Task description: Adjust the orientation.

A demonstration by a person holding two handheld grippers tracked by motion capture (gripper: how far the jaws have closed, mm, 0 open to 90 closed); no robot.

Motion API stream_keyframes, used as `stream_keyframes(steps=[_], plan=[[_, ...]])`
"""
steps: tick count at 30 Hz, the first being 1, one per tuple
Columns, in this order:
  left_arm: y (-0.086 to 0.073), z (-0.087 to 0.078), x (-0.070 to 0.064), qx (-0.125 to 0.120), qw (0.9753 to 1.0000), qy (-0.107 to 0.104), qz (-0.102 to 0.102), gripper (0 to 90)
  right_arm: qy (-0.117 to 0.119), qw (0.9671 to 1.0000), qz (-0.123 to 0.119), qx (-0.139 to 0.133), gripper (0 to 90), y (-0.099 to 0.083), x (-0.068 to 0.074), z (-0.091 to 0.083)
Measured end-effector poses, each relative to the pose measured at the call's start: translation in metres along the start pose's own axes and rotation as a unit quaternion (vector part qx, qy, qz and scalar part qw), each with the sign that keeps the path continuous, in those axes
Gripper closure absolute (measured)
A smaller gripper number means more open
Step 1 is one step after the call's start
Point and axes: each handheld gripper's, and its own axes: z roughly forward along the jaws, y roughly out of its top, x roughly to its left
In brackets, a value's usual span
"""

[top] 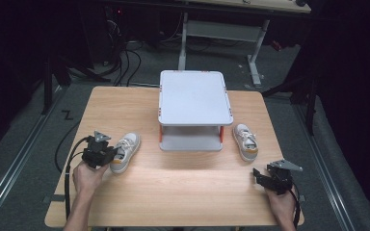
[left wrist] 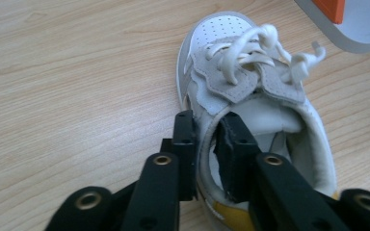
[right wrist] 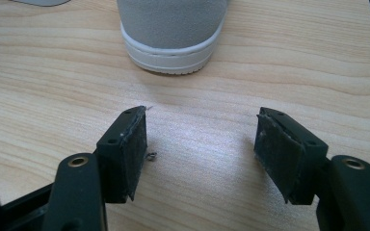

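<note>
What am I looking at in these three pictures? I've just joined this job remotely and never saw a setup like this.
No robot arm here: a person at a wooden table holds a black two-jaw tool in each hand. The wide picture comes from a fixed camera above the table; the other two come from cameras riding on each tool, looking along its jaws. On the table stands a small white two-level shelf with orange posts, with one white laced sneaker on each side. The left tool is shut on the left white sneaker with the yellow heel patch, pinching the side wall of its opening. The right tool is open and holds nothing; it sits just short of the right white sneaker's heel.
</note>
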Motion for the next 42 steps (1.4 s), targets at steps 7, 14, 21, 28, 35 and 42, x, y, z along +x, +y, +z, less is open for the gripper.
stream_keyframes(steps=[7,14,21,28,35,42], plan=[[0.001,-0.006,-0.007,-0.008,0.9998,-0.017,0.000,84.4,0.000,1.0000,0.000,0.000,36.0,0.000,0.000,0.000],[0.000,-0.023,-0.027,-0.022,0.9994,-0.026,0.004,84.6,0.000,1.0000,0.000,0.000,35.9,0.000,0.000,0.000],[-0.001,-0.032,-0.057,-0.026,0.9978,-0.057,0.024,84.5,-0.001,1.0000,0.001,0.000,36.0,0.000,0.000,0.000],[0.004,-0.029,-0.093,-0.024,0.9958,-0.073,0.050,84.3,-0.001,1.0000,0.002,0.000,35.9,0.000,0.000,0.000],[0.008,-0.016,-0.121,-0.016,0.9950,-0.083,0.053,84.0,-0.001,1.0000,0.002,0.000,35.9,0.000,0.000,0.000],[0.017,-0.004,-0.146,-0.019,0.9947,-0.091,0.045,83.5,-0.001,1.0000,0.002,0.000,35.9,0.000,0.000,0.000]])
